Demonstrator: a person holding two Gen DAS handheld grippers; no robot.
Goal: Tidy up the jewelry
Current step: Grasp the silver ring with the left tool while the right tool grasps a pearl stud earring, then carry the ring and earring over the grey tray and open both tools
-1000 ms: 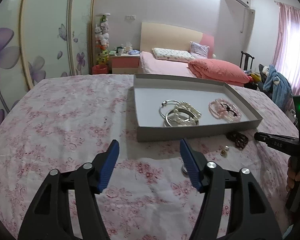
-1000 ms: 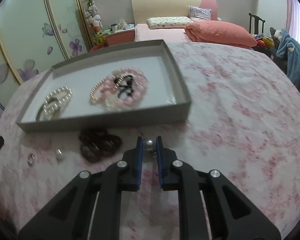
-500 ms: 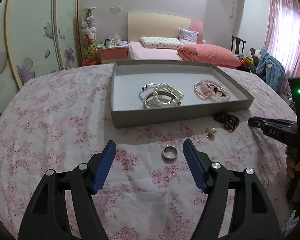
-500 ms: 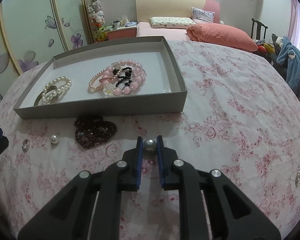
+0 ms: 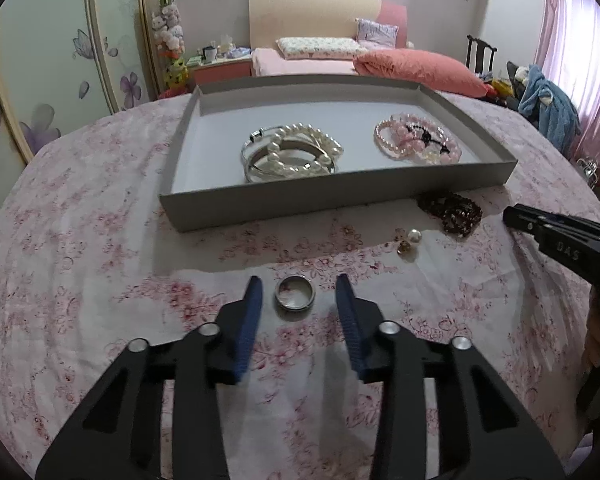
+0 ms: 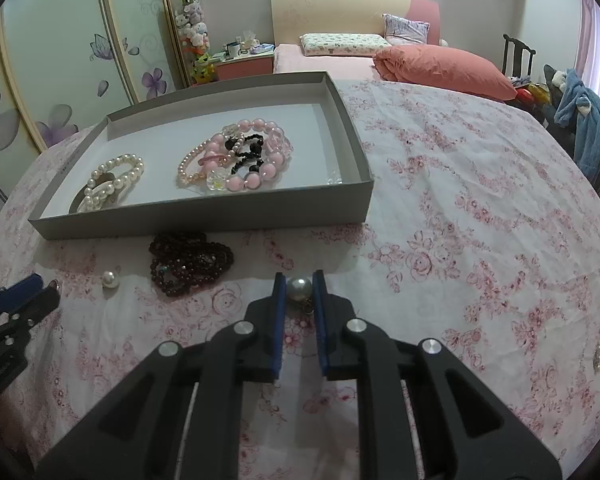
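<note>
A silver ring [image 5: 294,294] lies on the flowered cloth between the blue pads of my left gripper [image 5: 298,280]. Its jaws are closing and gaps still show on both sides of the ring. My right gripper [image 6: 299,286] is shut on a pearl earring [image 6: 299,289], held just above the cloth in front of the grey tray [image 6: 204,220]. In the tray [image 5: 332,196] lie pearl bracelets with a silver bangle [image 5: 292,152] and pink bead bracelets [image 5: 416,142]. A dark bead bracelet [image 6: 190,262] and a loose pearl earring [image 6: 109,279] rest outside it.
A small gold stud [image 5: 404,246] lies beside the loose pearl. Another small pearl piece [image 6: 599,354] sits far right on the cloth. A bed, a nightstand and wardrobe doors stand behind the table. A chair with blue clothing is at the right.
My left gripper moved forward and down over the ring, and its jaws narrowed from wide apart to close on either side of it. The right gripper kept still with the pearl.
</note>
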